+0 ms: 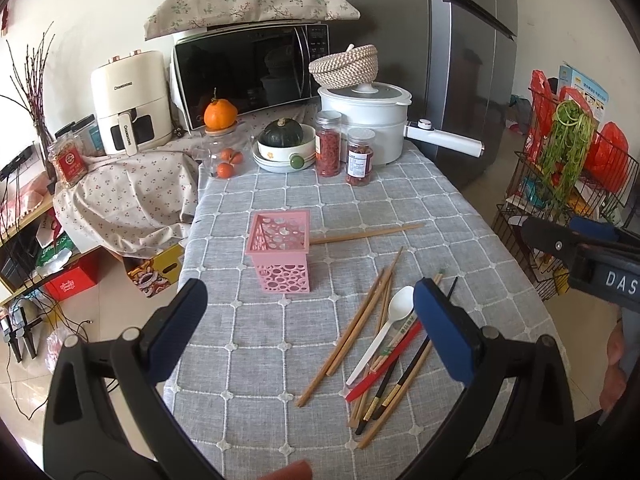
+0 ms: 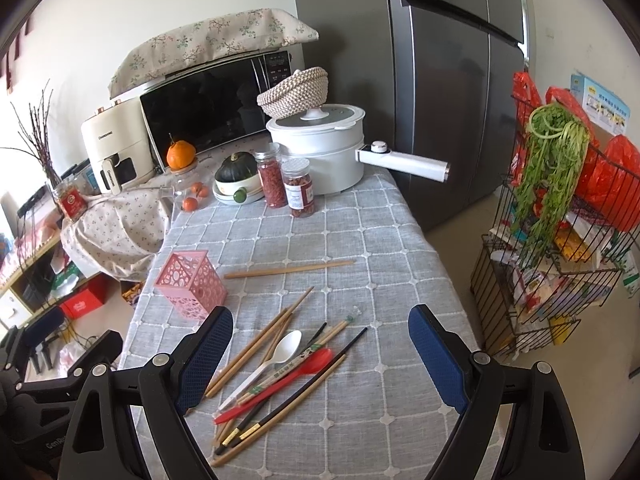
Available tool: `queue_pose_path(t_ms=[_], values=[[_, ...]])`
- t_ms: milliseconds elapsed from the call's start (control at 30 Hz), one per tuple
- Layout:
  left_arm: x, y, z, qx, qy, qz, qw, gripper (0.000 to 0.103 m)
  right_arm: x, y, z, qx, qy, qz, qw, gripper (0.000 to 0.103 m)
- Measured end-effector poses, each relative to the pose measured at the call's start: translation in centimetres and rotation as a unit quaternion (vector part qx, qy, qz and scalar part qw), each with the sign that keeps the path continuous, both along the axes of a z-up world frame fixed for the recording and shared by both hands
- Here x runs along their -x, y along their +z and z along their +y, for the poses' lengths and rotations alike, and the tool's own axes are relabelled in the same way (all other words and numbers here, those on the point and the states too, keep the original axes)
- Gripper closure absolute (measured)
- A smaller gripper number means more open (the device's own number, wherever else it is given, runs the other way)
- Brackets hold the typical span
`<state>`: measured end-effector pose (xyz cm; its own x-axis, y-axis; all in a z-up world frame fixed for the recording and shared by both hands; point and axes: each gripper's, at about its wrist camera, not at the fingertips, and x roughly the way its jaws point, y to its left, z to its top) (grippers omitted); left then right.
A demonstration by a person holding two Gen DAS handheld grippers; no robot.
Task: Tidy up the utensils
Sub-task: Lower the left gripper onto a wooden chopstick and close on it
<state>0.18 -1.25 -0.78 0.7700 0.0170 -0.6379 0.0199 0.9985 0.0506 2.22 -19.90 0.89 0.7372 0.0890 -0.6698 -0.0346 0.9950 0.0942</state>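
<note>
Wooden chopsticks [image 2: 276, 332] lie scattered below the open right hand-held gripper [image 2: 320, 360].

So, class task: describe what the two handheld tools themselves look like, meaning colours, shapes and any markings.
Both are black plastic frames with triangular cut-outs and silver pivot screws. The left tool and the right tool each carry two flat fingers faced with dark blue textured pads. The right tool's body shows white letters "DAS".
</note>
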Motion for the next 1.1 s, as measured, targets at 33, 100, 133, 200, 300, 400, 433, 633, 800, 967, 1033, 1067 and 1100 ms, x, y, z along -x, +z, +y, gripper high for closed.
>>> queue_pose_path(t_ms=[33,100,133,200,300,400,433,633,800,967,1033,1067,1100], values=[[-0.2,-0.2,-0.3,-0.005,-0.005,0.001,1.0000,0.001,-0.3,-0.1,-0.2,-0.004,-0.001,0.006,1.000,0.012],[-0.8,-0.8,-0.8,-0.011,-0.021,0.015,0.9996,0.001,-0.8,-0.4,-0.5,-0.011,-0.002,0.016,1.000,0.012],[-1.1,-1.2,-1.1,-0.012,-0.031,0.026,0.9991,0.001,-1.1,-0.6,-0.7,-0.014,-0.003,0.021,1.000,0.012],[-2.0,-2.0,-1.5,-0.010,-0.052,0.054,0.9972,0.001,-1.6,-1.0,-0.9,-0.012,-0.004,0.030,0.999,0.012],[-3.6,-3.3,-1.9,0.009,-0.082,0.103,0.9912,0.001,-2.7,-2.0,-1.9,-0.022,-0.007,0.056,0.998,0.012],[-5.2,-4.6,-2.2,0.029,-0.099,0.144,0.9842,0.012,-4.2,-3.7,-3.5,-0.056,-0.012,0.099,0.993,0.012],[-5.7,-5.1,-2.4,0.037,-0.105,0.158,0.9813,0.021,-4.6,-4.3,-4.1,-0.068,-0.016,0.113,0.991,0.012],[-9.6,-8.9,-4.3,0.095,-0.129,0.247,0.9557,0.064,-6.2,-6.9,-6.3,-0.152,-0.003,0.172,0.973,0.020],[-12.8,-10.7,-6.1,0.075,-0.131,0.274,0.9496,0.078,-6.8,-7.8,-6.9,-0.166,0.002,0.192,0.967,0.029],[-15.5,-13.0,-6.9,0.064,-0.121,0.302,0.9435,0.089,-7.4,-8.6,-7.2,-0.141,0.002,0.207,0.968,0.032],[-16.3,-13.7,-7.3,0.070,-0.126,0.309,0.9402,0.092,-7.6,-8.9,-7.7,-0.134,-0.002,0.209,0.969,0.032],[-16.6,-14.1,-7.5,0.074,-0.127,0.313,0.9385,0.093,-7.7,-9.0,-8.0,-0.132,-0.006,0.208,0.969,0.032],[-16.9,-14.4,-7.6,0.069,-0.124,0.313,0.9392,0.093,-7.8,-9.1,-8.3,-0.131,-0.010,0.208,0.969,0.032]])
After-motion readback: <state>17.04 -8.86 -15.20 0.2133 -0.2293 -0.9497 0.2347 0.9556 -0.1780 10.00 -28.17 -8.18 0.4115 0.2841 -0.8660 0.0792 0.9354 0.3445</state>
